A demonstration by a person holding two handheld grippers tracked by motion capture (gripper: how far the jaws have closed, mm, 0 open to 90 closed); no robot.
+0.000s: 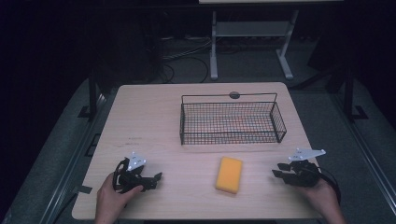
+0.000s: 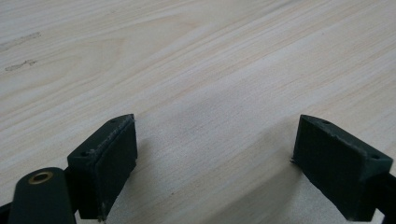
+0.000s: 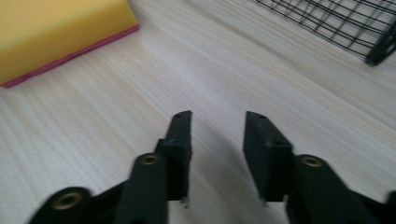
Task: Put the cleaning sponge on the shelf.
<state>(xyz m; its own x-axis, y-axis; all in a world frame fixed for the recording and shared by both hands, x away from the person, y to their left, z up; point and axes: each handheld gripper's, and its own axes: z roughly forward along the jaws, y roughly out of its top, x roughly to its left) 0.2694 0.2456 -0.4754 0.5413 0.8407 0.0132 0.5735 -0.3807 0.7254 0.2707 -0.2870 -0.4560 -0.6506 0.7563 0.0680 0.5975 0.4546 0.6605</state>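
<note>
From above, a yellow sponge point(image 1: 229, 174) is lying on the bench point(image 1: 154, 116) between the left gripper point(image 1: 156, 178) and right gripper point(image 1: 278, 170), in front of a wire basket point(image 1: 232, 122). The left gripper view is showing released jaws over bare wood. The right gripper view is showing narrower jaws, gripping nothing, the sponge point(image 3: 56, 32) ahead.

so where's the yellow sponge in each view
high view: yellow sponge lies on the table, near the front edge, between the two grippers.
left gripper view: not in it.
right gripper view: sponge at top left, pink underside showing.
shared landmark: the wire basket, top right in the right gripper view.
</note>
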